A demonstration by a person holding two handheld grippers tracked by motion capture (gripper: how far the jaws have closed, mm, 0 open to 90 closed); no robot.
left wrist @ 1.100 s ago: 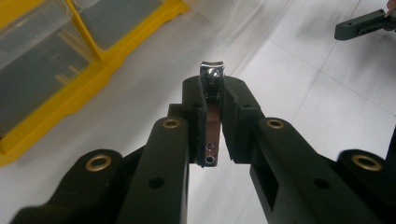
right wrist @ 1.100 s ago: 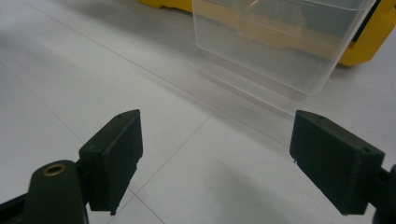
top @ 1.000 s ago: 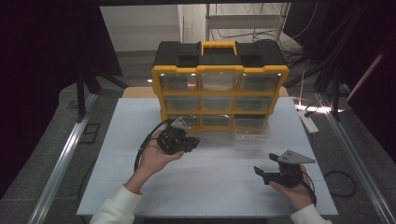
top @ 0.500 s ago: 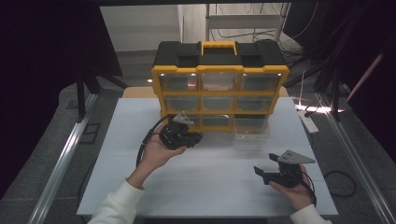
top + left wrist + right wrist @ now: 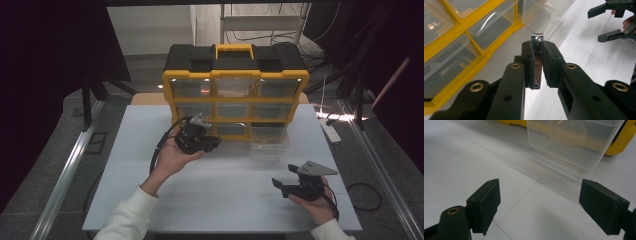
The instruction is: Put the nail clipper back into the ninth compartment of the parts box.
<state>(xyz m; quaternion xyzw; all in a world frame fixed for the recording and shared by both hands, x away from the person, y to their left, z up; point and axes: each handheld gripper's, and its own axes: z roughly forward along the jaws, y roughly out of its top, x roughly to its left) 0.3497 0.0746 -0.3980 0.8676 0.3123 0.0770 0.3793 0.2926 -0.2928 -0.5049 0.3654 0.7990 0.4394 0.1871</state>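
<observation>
Since the earlier frames the left gripper has moved far and right toward the organiser, while the right gripper has stayed low at the near right of the table. Left jaws are closed narrow on a small metal piece, chrome at its tip with a brown body between the pads; its exact kind cannot be told. Right jaws stand wide apart and hold nothing. One clear drawer is pulled out onto the table in front of the bottom-right bay; it appears empty, though its clear walls make that uncertain. Remaining drawers sit in their bays, some with dark or reddish contents too small to identify. Risks, as judged: the piece is held by a thin edge and could twist or slip if the grip slackens; released short of the drawer it would land on the table; a knock against the light drawer could shift it
</observation>
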